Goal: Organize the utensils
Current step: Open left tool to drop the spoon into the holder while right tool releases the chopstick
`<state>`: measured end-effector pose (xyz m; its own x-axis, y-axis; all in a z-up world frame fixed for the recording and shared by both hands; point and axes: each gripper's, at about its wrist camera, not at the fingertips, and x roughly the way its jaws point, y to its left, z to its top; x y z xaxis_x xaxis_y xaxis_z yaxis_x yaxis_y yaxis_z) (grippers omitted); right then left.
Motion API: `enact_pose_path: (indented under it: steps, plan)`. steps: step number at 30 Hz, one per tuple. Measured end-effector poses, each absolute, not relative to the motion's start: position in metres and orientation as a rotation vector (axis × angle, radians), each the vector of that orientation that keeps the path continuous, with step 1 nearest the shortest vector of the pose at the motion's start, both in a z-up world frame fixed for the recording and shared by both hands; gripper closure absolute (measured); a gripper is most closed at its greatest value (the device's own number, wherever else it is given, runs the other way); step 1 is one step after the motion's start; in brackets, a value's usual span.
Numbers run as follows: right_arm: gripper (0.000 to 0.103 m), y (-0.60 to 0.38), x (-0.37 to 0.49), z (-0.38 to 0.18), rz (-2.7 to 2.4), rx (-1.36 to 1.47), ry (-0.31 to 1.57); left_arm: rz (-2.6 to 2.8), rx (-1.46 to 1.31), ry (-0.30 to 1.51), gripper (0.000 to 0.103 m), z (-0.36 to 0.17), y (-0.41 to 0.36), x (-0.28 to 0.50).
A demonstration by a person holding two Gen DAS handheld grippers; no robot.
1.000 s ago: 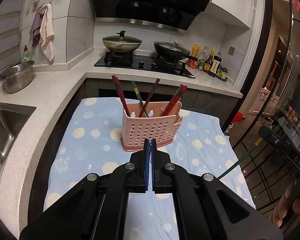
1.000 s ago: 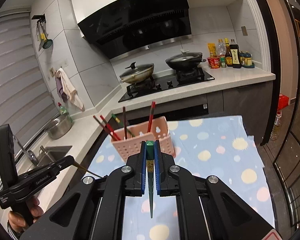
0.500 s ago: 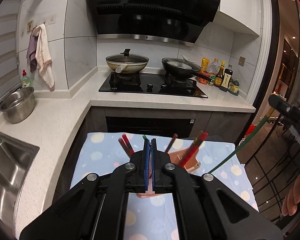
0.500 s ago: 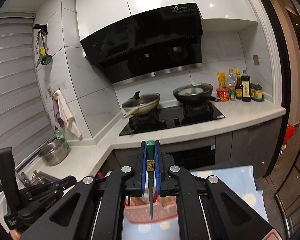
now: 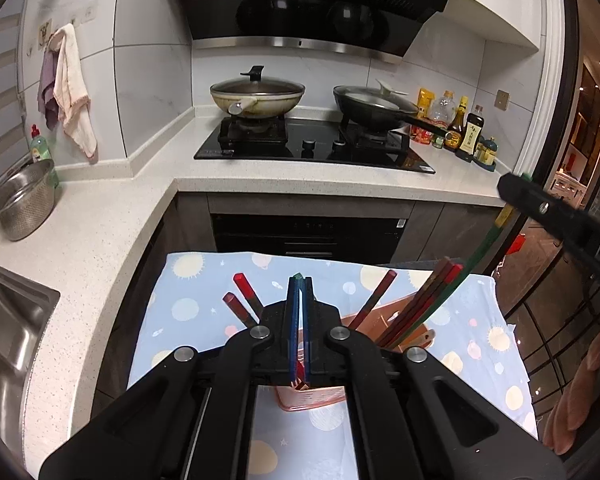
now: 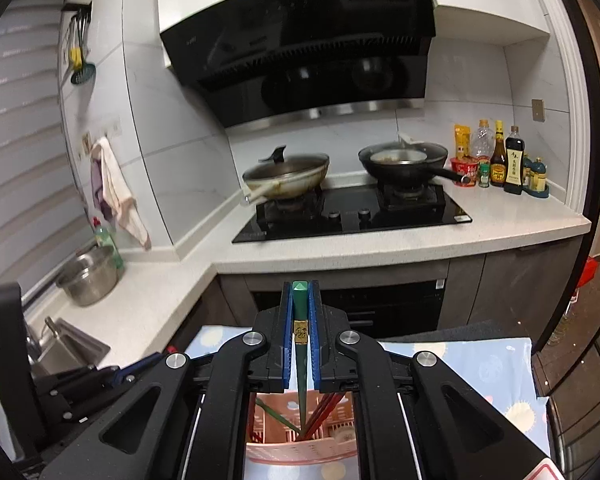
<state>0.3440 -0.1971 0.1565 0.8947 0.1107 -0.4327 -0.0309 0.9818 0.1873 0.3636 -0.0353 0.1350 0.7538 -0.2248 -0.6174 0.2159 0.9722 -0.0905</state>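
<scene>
- The right gripper (image 6: 300,312) has its jaws pinching a green chopstick (image 6: 299,344); the square green end sticks up between the blue pads (image 6: 286,340), and the thin tip points down into the pink utensil holder (image 6: 300,448) directly below the jaws.
- In the left wrist view that same green chopstick (image 5: 460,276) slants from the right gripper's black body down into the holder's right compartment, beside a bunch of red-brown chopsticks (image 5: 424,300).
- The left gripper (image 5: 299,320) has its jaws pressed together with nothing between them; it hangs above the pink utensil holder (image 5: 312,400).
- Just left of the left jaws, two red-tipped chopsticks (image 5: 246,296) lean outward; just right, a single brown one (image 5: 374,296) leans the other way.
- The holder stands on a light-blue cloth with sun and dot prints (image 5: 188,308), which covers the surface under both grippers.
- Beyond the jaws lies a black hob (image 5: 312,146) carrying a lidded wok (image 5: 257,98) and a dark frying pan (image 5: 374,108).
- Far left of the jaws sit a steel colander (image 5: 22,206) and a sink (image 5: 8,328).
</scene>
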Motion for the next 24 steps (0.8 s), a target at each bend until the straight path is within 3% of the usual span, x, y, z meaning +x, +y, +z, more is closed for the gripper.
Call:
enact_pose_path:
  steps: [7, 8, 11, 13, 14, 16, 18, 24]
  plan:
    - [0.096, -0.186, 0.354, 0.131, 0.086, 0.145, 0.516, -0.236, -0.036, 0.703, 0.102, 0.122, -0.03, 0.369]
    - [0.092, -0.185, 0.354, 0.13, 0.083, 0.14, 0.516, -0.234, -0.04, 0.707, 0.102, 0.12, -0.029, 0.369]
    - [0.066, -0.184, 0.349, 0.129, 0.068, 0.132, 0.499, -0.222, -0.045, 0.709, 0.101, 0.117, -0.027, 0.368]
    - [0.065, -0.184, 0.347, 0.13, 0.064, 0.127, 0.493, -0.221, -0.05, 0.714, 0.099, 0.115, -0.026, 0.367]
    - [0.065, -0.184, 0.345, 0.13, 0.063, 0.126, 0.494, -0.219, -0.051, 0.714, 0.097, 0.115, -0.026, 0.367]
    - [0.063, -0.184, 0.342, 0.13, 0.063, 0.126, 0.496, -0.211, -0.052, 0.71, 0.079, 0.115, -0.024, 0.365]
    - [0.062, -0.185, 0.339, 0.13, 0.061, 0.125, 0.498, -0.197, -0.047, 0.699, 0.07, 0.116, -0.023, 0.362]
    - [0.059, -0.189, 0.32, 0.122, 0.057, 0.13, 0.519, -0.195, -0.045, 0.696, 0.069, 0.115, -0.021, 0.35]
